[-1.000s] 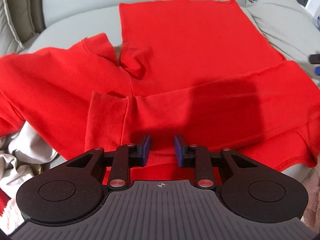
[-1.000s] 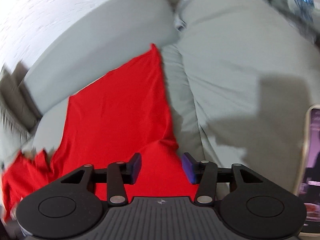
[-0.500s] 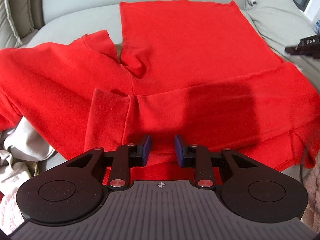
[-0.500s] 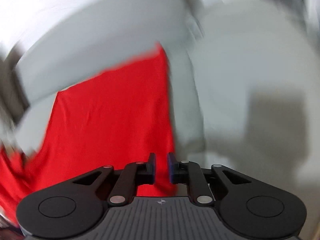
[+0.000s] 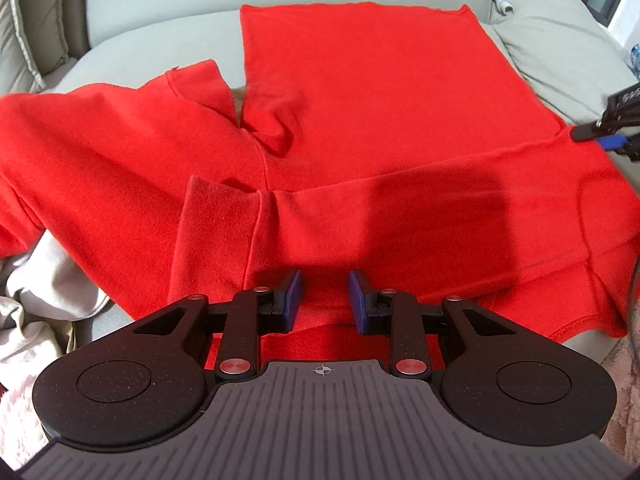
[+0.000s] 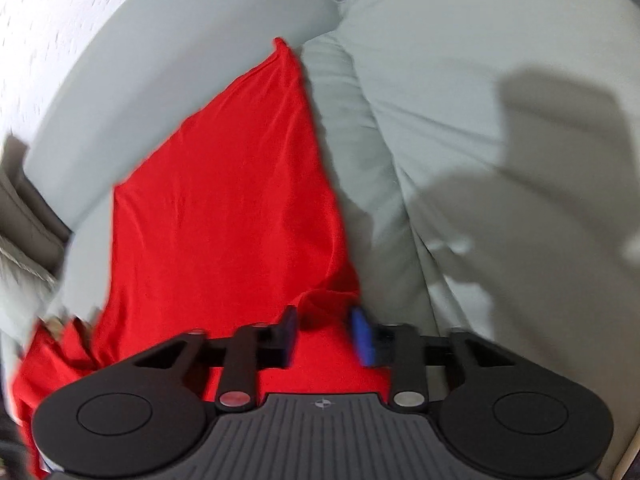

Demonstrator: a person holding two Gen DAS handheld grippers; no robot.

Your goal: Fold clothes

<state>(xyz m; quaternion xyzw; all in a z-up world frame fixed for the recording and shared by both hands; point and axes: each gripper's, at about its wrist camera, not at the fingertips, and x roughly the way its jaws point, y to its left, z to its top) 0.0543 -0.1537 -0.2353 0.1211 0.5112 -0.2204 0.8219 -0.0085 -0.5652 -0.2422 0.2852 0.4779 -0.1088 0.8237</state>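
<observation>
Right gripper (image 6: 324,336) lower now, jaws just closing, red garment (image 6: 224,200) edge between them.

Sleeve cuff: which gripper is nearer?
Left. The left gripper sits close beside the cuff; the right gripper, jaws just closing with shirt between, is at its far edge.

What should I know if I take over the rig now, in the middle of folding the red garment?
Left gripper: jaws partly open, near hem of the red garment between them; grip unclear.
Right gripper: jaws have just been closing, cloth bunched between them at the garment's right edge; grip unclear.
Garment lies spread on the grey sofa.
Done: one sleeve folded across the body.
Left: the other sleeve and the body folds.
</observation>
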